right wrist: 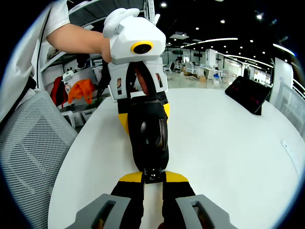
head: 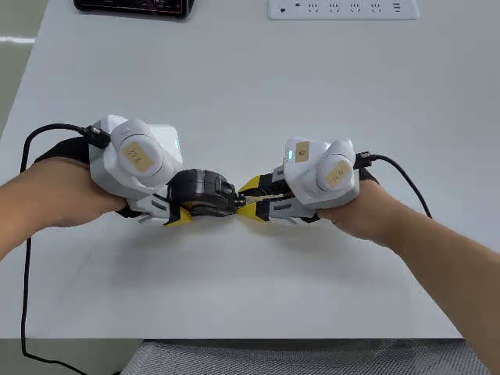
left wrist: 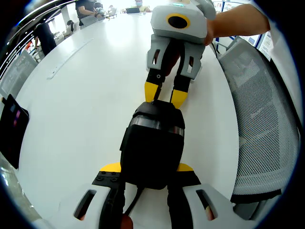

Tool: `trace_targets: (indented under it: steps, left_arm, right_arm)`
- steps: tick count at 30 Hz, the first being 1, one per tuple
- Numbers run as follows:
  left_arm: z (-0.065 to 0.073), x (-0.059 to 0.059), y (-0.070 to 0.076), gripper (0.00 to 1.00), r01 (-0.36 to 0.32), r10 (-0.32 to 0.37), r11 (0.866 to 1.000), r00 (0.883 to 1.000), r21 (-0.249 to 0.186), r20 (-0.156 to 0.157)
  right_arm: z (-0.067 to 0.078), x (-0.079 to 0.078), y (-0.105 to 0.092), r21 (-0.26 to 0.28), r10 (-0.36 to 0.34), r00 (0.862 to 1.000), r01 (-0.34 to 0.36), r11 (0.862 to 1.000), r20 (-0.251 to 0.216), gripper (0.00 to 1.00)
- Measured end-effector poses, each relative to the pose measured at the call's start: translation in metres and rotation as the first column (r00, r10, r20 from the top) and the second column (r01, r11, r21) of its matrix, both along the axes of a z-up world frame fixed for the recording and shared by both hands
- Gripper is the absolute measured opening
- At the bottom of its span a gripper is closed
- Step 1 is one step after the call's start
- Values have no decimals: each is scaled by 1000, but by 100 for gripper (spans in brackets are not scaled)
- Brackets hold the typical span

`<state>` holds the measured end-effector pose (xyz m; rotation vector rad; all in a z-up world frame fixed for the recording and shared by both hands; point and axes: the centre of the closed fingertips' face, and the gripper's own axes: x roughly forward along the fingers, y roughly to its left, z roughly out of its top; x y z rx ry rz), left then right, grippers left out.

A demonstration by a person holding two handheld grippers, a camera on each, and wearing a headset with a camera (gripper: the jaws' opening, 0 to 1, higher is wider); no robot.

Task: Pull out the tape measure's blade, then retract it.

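Nearest to the body, the two grippers are seen tip to tip over the front part of the white table [head: 258,281]. The left gripper [head: 186,201] is closed around the black case of the tape measure [head: 205,192], which is wedged between its jaws. This clamp should be kept firm and the case level, so that nothing twists when the pull is made. The right gripper [head: 250,198] is drawn in to a narrow gap, and the end hook [right wrist: 153,174] at the case's mouth appears to be pinched there, with little or no blade drawn out yet. The pull is best made slowly and straight away from the mouth, along the blade's own line, with the hook never loosened. For the return the blade should be guided back, not let snap. Farther off, a power strip [head: 342,8] and a dark device [head: 133,6] are judged well clear of the pull's path.
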<state>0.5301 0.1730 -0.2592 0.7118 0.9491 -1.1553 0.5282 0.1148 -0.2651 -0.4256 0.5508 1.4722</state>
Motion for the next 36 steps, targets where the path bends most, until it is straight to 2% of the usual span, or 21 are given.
trace_targets:
  steps: [28, 36]
  left_arm:
    - [-2, 2, 1, 29, 5, -5, 1000, 1000, -4, 0]
    - [-1, 2, 1, 29, 1, -1, 1000, 1000, -4, -1]
  right_arm:
    - [-1, 1, -2, -11, 13, 1000, -13, 1000, 18, 10]
    - [1, 2, -8, -11, 8, 1000, -8, 1000, 15, 10]
